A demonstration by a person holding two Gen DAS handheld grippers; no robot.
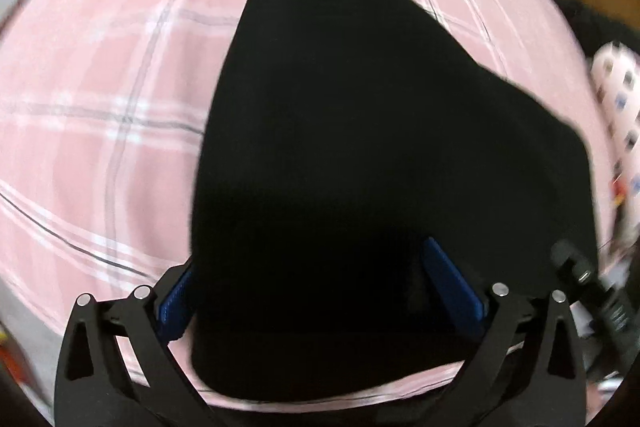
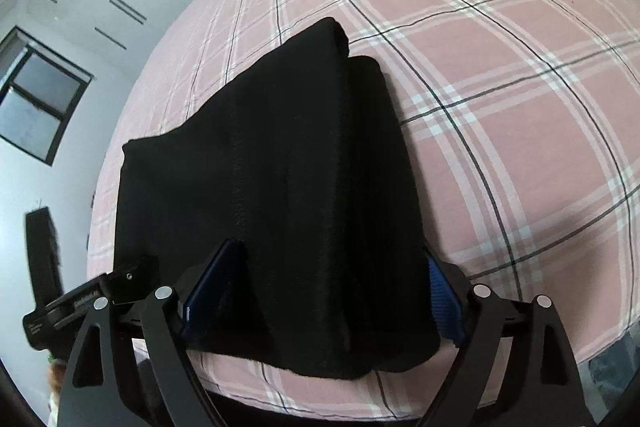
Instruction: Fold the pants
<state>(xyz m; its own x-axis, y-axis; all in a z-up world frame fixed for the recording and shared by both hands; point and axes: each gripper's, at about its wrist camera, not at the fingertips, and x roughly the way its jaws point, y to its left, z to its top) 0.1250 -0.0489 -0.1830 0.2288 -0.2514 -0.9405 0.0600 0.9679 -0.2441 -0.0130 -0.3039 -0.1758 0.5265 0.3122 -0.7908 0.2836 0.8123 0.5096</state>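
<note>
Black pants (image 1: 360, 147) lie folded in layers on a pink plaid bed sheet (image 1: 100, 87). My left gripper (image 1: 316, 291) stands wide open, its blue pads on either side of the near edge of the pants. In the right wrist view the pants (image 2: 280, 187) show stacked folds, with a thick folded edge at the far end. My right gripper (image 2: 324, 291) is also wide open, its blue pads straddling the near end of the pants. I cannot tell whether the pads touch the cloth.
The bed sheet (image 2: 500, 87) spreads wide to the right and beyond the pants. A white wall with a dark window (image 2: 36, 99) is at the left. The other gripper's body (image 2: 80, 303) shows at lower left. Clutter (image 1: 616, 131) lies past the bed's right edge.
</note>
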